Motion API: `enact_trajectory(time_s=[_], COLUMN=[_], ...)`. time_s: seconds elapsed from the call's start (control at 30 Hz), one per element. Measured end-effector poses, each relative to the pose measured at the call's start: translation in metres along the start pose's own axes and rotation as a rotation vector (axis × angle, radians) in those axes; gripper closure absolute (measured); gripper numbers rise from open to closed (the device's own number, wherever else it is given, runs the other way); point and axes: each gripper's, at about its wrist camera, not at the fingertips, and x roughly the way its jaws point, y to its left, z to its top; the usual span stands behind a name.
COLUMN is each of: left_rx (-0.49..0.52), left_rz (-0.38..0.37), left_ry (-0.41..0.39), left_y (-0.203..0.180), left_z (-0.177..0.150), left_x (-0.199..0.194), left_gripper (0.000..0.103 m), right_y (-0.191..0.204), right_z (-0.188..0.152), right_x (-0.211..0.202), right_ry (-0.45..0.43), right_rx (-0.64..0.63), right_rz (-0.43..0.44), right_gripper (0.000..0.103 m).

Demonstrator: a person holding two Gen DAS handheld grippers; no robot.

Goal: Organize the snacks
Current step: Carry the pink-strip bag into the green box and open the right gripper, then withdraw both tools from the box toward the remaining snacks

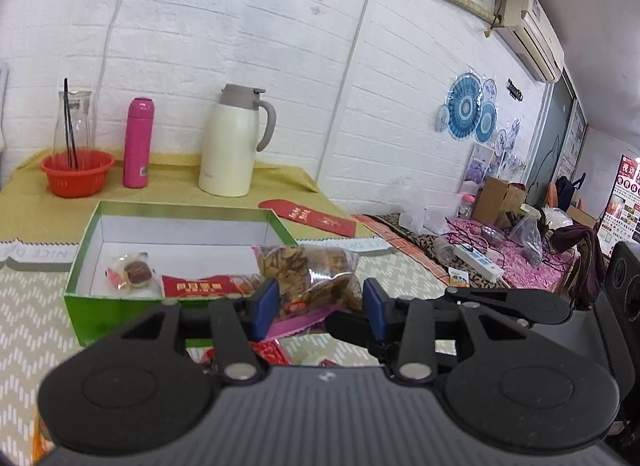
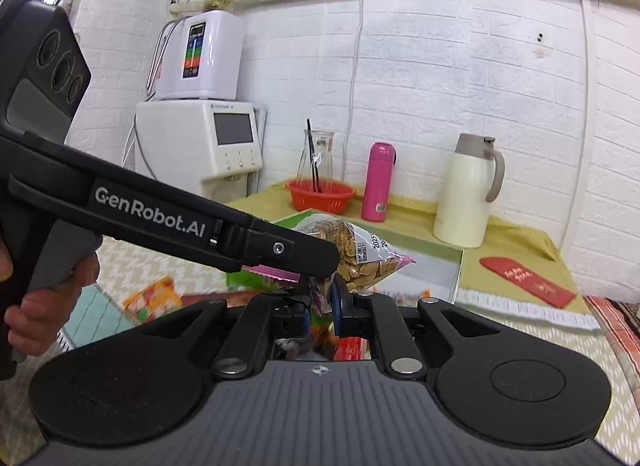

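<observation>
Progress: the green box stands on the counter with its lid off and is only partly filled. A small round snack in a clear wrapper lies at its near left. A red snack packet lies along its near wall. The far half of the box floor is bare. More packets are loose on the counter on the near side of the box. An orange-and-green one shows at left in the right wrist view. Red ones show under the left gripper. Judgement: sorting is early to mid-way, with several packets left to go in.

Item in hand: a clear bag of brown biscuits with a pink sealed edge. It is lifted off the counter and hangs at the near right corner of the box, roughly at rim height.

Left gripper: narrow, blue pads pressed on either side of the bag's lower body.

Right gripper: nearly closed, pinching the bag's crimped pink end. The bulk of the bag stands above and beyond its pads.

Both grippers meet on the same bag, left tip just above the right one's pads.

Far side of counter: orange basket, pink bottle, cream jug. All are well apart from the work.
</observation>
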Motion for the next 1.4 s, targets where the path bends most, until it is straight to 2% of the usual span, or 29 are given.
enact_trajectory(time_s=[0.23, 0.33, 0.53, 0.8, 0.83, 0.87, 0.9, 0.93, 0.97, 1.03, 1.07, 1.2, 1.4], left_rx=[-0.027, -0.036, -0.064, -0.080, -0.073, -0.069, -0.072, -0.082, -0.094, -0.115, -0.122, -0.108, -0.079], left_rz=[0.016, 0.025, 0.030, 0.071, 0.081, 0.092, 0.114, 0.131, 0.141, 0.175, 0.203, 0.259, 0.253], left_ry=[0.006, 0.021, 0.060, 0.119, 0.129, 0.129, 0.120, 0.097, 0.063, 0.028, 0.005, 0.013, 0.009], left_y=[0.030, 0.043, 0.069, 0.094, 0.097, 0.098, 0.100, 0.102, 0.104, 0.106, 0.106, 0.102, 0.090], left_z=[0.027, 0.032, 0.033, 0.030, 0.029, 0.028, 0.027, 0.027, 0.026, 0.027, 0.027, 0.028, 0.027], left_x=[0.040, 0.059, 0.094, 0.130, 0.134, 0.135, 0.134, 0.130, 0.126, 0.118, 0.114, 0.108, 0.091], left_gripper=[0.061, 0.061, 0.061, 0.062, 0.062, 0.057, 0.031, 0.024, 0.023, 0.004, 0.000, 0.000, 0.000], right_y=[-0.019, -0.030, -0.042, -0.054, -0.053, -0.052, -0.051, -0.049, -0.048, -0.048, -0.049, -0.052, -0.047], right_z=[0.011, 0.011, 0.005, -0.006, -0.008, -0.009, -0.011, -0.012, -0.014, -0.017, -0.018, -0.020, -0.013], right_x=[0.045, 0.066, 0.098, 0.138, 0.143, 0.147, 0.149, 0.148, 0.146, 0.141, 0.138, 0.133, 0.118], right_ry=[0.003, 0.018, 0.066, 0.134, 0.147, 0.158, 0.164, 0.159, 0.144, 0.106, 0.101, 0.105, 0.102], right_rx=[-0.002, 0.035, 0.061, 0.096, 0.085, 0.069, 0.052, 0.032, 0.014, -0.009, -0.011, 0.014, 0.021], right_rz=[-0.007, 0.004, 0.017, 0.056, 0.058, 0.062, 0.053, 0.035, 0.014, -0.021, -0.026, -0.029, -0.026], right_gripper=[0.084, 0.084, 0.083, 0.082, 0.079, 0.066, 0.057, 0.027, 0.000, 0.000, 0.000, 0.000, 0.000])
